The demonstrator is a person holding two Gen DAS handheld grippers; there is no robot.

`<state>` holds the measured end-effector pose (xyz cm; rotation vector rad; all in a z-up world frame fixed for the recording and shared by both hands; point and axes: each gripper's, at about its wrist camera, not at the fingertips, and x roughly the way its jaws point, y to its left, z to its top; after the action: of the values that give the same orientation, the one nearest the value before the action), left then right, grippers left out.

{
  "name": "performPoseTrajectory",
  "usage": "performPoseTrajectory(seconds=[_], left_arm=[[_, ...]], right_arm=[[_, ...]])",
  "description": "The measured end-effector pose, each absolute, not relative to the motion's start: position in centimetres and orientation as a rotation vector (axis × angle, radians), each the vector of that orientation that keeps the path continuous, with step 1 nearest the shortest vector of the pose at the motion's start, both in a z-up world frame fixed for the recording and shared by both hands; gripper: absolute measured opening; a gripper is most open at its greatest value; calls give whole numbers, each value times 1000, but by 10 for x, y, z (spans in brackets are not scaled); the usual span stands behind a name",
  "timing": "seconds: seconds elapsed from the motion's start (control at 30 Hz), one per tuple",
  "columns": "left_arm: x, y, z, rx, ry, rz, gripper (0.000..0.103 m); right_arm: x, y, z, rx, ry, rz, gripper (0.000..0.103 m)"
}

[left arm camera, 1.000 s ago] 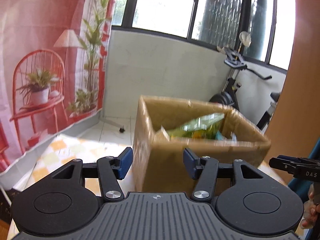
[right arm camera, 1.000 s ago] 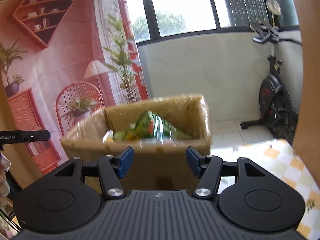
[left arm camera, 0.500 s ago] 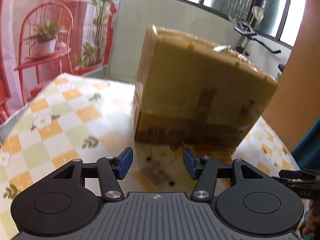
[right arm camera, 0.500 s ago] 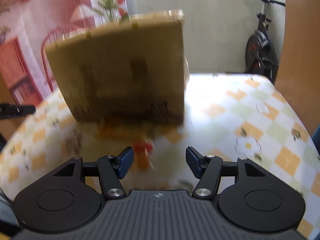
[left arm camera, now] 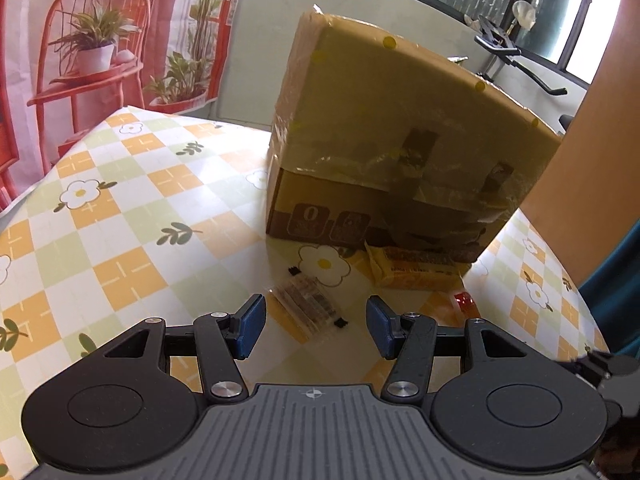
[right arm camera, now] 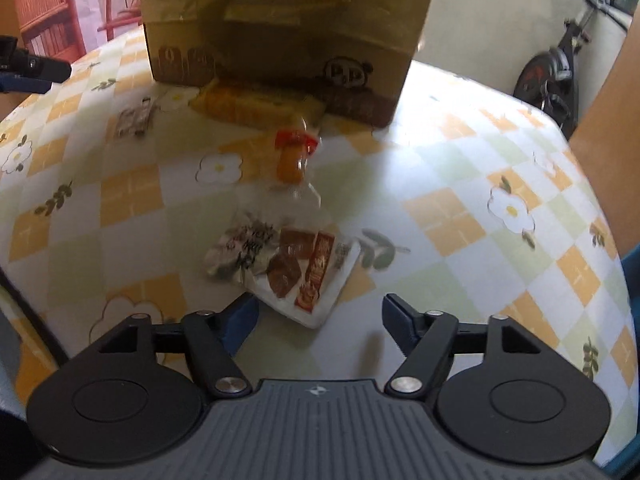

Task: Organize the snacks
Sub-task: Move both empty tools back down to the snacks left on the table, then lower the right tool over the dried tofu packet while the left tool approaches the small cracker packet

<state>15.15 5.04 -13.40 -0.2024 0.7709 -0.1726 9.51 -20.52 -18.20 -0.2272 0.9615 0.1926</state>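
Snacks are lying loose on the checked tablecloth [left arm camera: 120, 208] in front of the cardboard box [left arm camera: 400, 140], and both grippers are coming down toward them. A second ago each camera was looking over the box's rim at the green packets already inside; now both are looking at the box's near wall from low over the table, so the person appears to be reaching for the next pieces to put away.

The clear packet of dark sticks [left arm camera: 306, 308] is lying just beyond the left gripper [left arm camera: 314, 326], roughly centred between its blue pads [left arm camera: 250, 330], which are standing apart and pinching nothing. Right of it, a yellow snack pack [left arm camera: 412, 270] is resting against the foot of the box, with a small red-topped sweet [left arm camera: 464, 302] nearer and further right.

In the right wrist view, a white packet with red labels [right arm camera: 288, 270] is sitting just ahead of the right gripper [right arm camera: 320, 322], whose jaws are opening around empty air. Beyond that packet the orange jelly with the red top [right arm camera: 294, 156] is lying in the open.

Judging by the line-up, each gripper is getting set for its own pickup.
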Motion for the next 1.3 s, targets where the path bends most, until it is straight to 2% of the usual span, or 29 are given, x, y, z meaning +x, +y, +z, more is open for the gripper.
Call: performPoseTrajectory(seconds=[0.53,0.63,0.83,1.2,1.3], left_arm=[[152,43,-143,-187,808,-170,58],[151,42,-144,-184,811,-170,58],[152,43,-145,-185,815,-162,58],[149,45,-145,-189,810,-160,58],[149,46,-144,-187,804,-153,58]], right_arm=[[128,-185,-185,-216,906,318,73],[136,-178,-187,-189,929,355,70],[148,-175,-185,-105,974,373,71],[155,-157,-181,-301,924,488,72],[161,-157,-188,-280,927,481,73]])
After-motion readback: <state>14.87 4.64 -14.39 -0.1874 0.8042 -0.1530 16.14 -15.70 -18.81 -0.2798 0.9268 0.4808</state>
